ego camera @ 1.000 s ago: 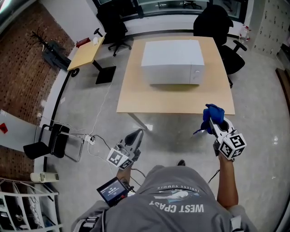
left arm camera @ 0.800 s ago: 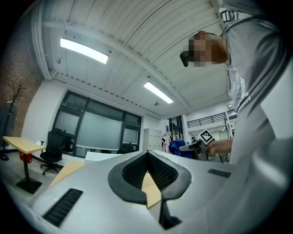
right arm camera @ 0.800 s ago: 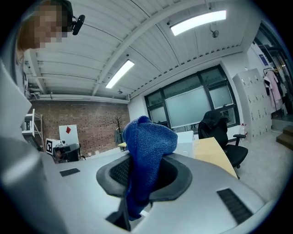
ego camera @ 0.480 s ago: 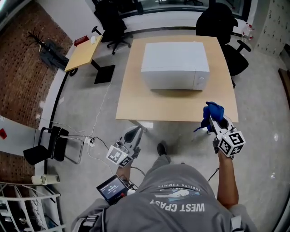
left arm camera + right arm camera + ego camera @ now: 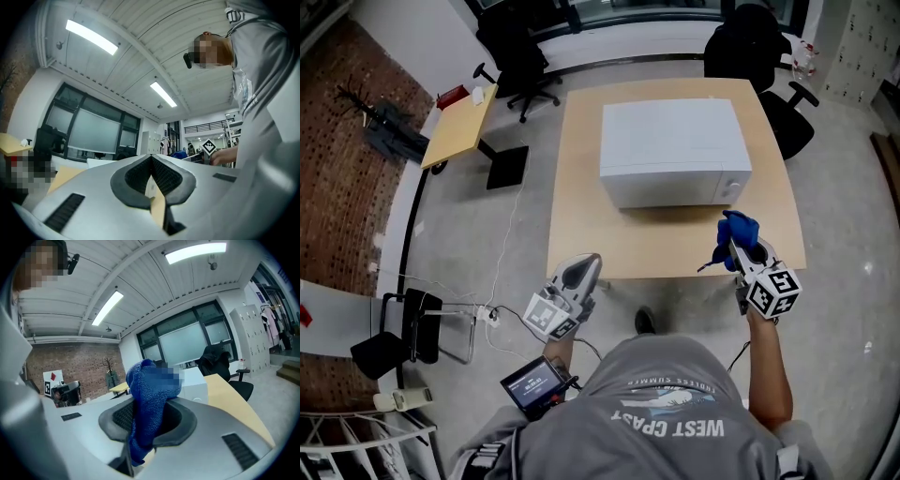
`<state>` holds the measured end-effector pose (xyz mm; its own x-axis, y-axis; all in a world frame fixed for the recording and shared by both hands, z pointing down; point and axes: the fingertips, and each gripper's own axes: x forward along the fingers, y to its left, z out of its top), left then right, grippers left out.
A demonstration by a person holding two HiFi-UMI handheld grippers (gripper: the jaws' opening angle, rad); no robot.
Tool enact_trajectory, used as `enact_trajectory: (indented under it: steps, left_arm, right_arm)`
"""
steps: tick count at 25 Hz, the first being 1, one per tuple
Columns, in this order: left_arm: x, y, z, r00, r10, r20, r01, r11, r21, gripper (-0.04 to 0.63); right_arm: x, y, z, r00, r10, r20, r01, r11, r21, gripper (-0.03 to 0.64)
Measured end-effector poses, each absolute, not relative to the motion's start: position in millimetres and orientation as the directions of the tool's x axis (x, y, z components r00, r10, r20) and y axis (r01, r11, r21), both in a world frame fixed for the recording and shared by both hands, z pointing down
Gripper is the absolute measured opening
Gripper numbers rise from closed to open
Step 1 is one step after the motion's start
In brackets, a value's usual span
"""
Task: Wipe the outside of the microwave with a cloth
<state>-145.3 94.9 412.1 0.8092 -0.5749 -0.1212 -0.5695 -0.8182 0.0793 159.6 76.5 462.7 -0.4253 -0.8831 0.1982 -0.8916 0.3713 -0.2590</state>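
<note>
r gripper (image 5: pixel 734 251) pinches a blue cloth (image 5: pixel 739 229): jaws part-closed on it, cloth bunched up over the tips. in the head view it overlaps the near edge of the table (image 5: pixel 581 197), at abt 4 o'clock from the white microwave (image 5: pixel 670 150), near it but apart. microwave sits mid-table, front w/ knob facing 6 o'clock. l gripper (image 5: pixel 587 266) has its jaws pressed together w/ nothing between them, at abt 7 o'clock from the microwave, by the table's near edge. grey shirt (image 5: pixel 666 412) print reads "west coast"; the smaller line above it is too small to read. small screen (image 5: pixel 534 382) at the waist, text unreadable.
</note>
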Motion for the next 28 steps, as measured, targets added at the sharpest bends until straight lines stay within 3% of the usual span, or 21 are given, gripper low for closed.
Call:
enact_trajectory:
  steps: [6, 11, 18, 23, 28]
  left_arm:
    - [-183.3, 46.7, 426.4, 0.829, -0.545, -0.122, -0.539, -0.838, 0.084, 0.023]
    - [-212.7, 28.8, 426.6, 0.819, -0.561, -0.121, -0.550, -0.828, 0.113, 0.021]
    - [-255.5, 14.2, 440.1, 0.769, -0.634, -0.077, -0.623, -0.771, 0.129, 0.022]
    - [-267.8, 8.3, 454.8, 0.755, -0.655, -0.026, -0.647, -0.751, 0.134, 0.021]
    - [-269.0, -1.8, 463.1, 0.755, -0.655, -0.006, -0.649, -0.749, 0.136, 0.022]
  right_arm:
    - [80.4, 1.0, 493.7, -0.461, -0.868, 0.184, -0.846, 0.368, -0.386, 0.092]
    - [-17.8, -62.5, 536.9, -0.566, -0.778, 0.271, -0.812, 0.470, -0.347, 0.092]
    - [-111.7, -125.1, 618.2, -0.653, -0.658, 0.374, -0.750, 0.492, -0.443, 0.092]
    - [-135.8, -147.0, 651.9, -0.674, -0.627, 0.391, -0.734, 0.505, -0.454, 0.092]
    - [-106.8, -157.3, 656.8, -0.639, -0.675, 0.369, -0.762, 0.489, -0.425, 0.092]
